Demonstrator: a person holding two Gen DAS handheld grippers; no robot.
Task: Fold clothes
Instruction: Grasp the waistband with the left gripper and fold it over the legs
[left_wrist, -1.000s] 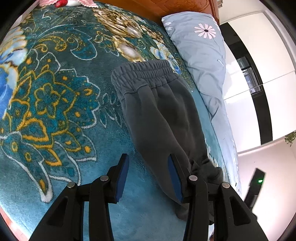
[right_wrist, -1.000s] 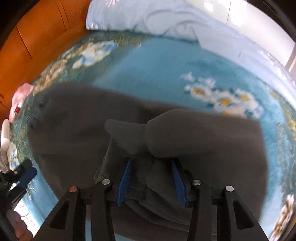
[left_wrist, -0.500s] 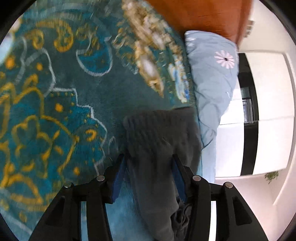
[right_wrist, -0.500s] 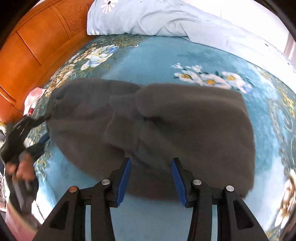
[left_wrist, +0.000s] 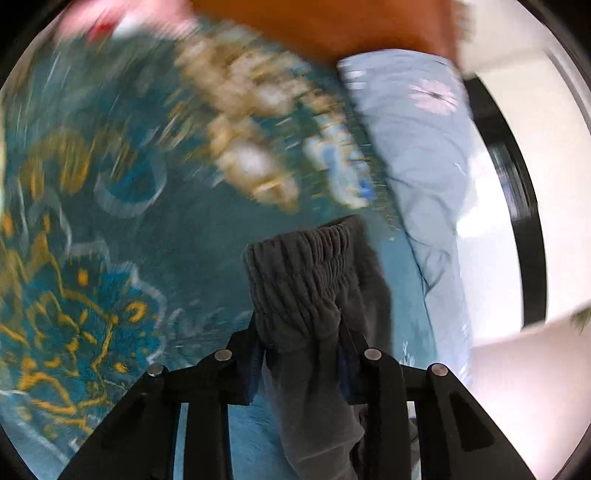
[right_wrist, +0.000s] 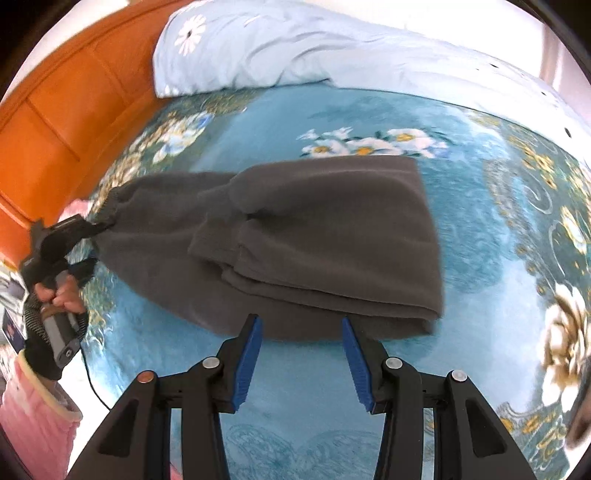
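While the grey sweatpants (right_wrist: 317, 236) lie half-folded across the blue floral bed (right_wrist: 480, 206), the left claw (left_wrist: 301, 341) has just been closing and now pinches their elastic waistband (left_wrist: 299, 254), seemingly to carry it over. Just beside the folded edge, the right claw (right_wrist: 301, 350) hangs open and empty.

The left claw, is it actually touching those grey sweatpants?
Touching. In the left wrist view the left claw has just closed, its jaws pinching the elastic waistband of the grey sweatpants between them.
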